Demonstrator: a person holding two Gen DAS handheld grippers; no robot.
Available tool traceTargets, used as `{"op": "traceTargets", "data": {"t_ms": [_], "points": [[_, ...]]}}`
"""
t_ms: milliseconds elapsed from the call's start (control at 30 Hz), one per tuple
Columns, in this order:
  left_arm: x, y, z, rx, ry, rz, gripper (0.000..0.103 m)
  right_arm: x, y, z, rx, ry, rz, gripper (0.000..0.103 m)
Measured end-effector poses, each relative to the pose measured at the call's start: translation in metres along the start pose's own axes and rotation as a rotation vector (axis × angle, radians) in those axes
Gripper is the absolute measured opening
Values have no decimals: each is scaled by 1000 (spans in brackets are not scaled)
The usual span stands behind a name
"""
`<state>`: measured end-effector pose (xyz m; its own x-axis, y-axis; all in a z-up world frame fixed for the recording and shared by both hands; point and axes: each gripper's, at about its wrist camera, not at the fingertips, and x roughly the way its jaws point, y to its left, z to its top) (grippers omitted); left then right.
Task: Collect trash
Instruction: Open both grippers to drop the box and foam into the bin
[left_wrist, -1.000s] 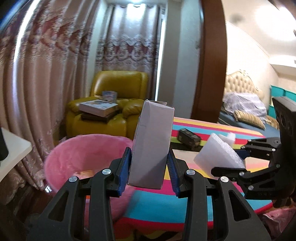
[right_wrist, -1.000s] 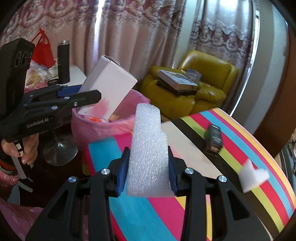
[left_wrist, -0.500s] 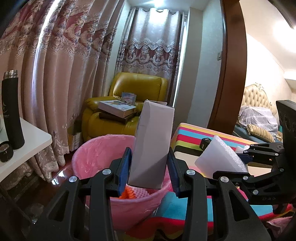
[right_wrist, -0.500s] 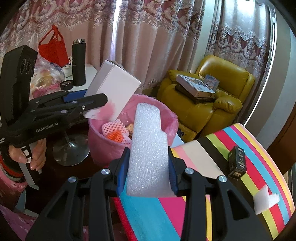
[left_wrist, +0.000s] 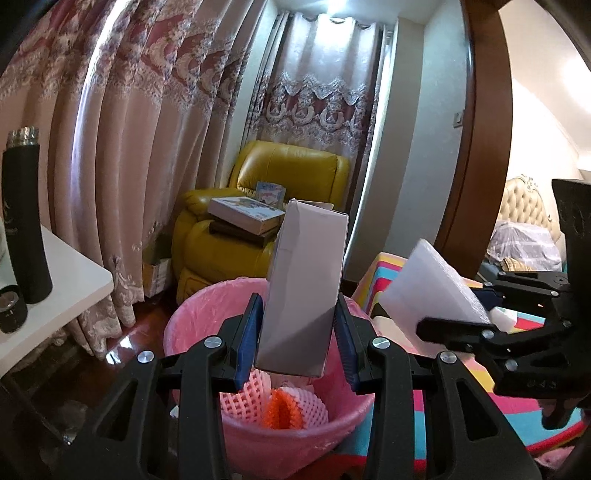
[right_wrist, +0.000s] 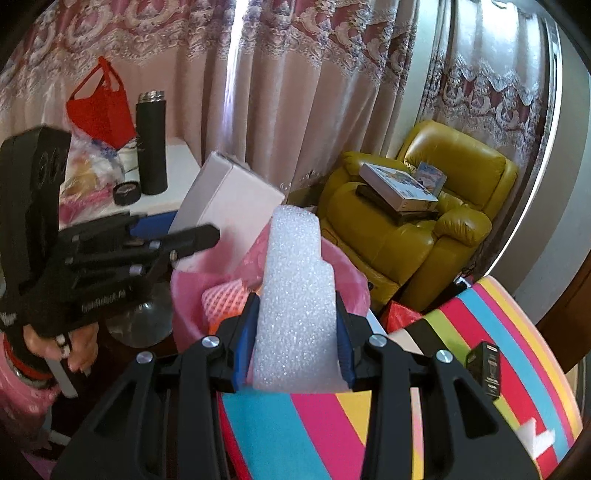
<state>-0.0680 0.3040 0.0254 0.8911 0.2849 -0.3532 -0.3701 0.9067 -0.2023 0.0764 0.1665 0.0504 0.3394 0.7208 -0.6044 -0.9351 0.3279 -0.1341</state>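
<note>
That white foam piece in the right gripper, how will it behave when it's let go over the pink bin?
The white foam piece looks airy and beaded, so probably very light; it may drift or bounce rather than drop straight. It holds its shape upright between the jaws, so likely fairly stiff. It may land softly on the netting in the pink bin.

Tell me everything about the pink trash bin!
The pink trash bin is round, lined with a thin pink plastic bag. Inside lie pink and orange foam nets. It stands on the floor beside the striped table. The left gripper holds a white box above it; the right gripper holds a foam block near its rim.
</note>
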Motion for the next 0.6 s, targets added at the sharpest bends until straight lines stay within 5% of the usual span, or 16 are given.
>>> {"op": "traceTargets", "data": {"t_ms": [600], "points": [[72,39,-2,-56,120,35,37,70,-13,18,38,32,-6,38]]}}
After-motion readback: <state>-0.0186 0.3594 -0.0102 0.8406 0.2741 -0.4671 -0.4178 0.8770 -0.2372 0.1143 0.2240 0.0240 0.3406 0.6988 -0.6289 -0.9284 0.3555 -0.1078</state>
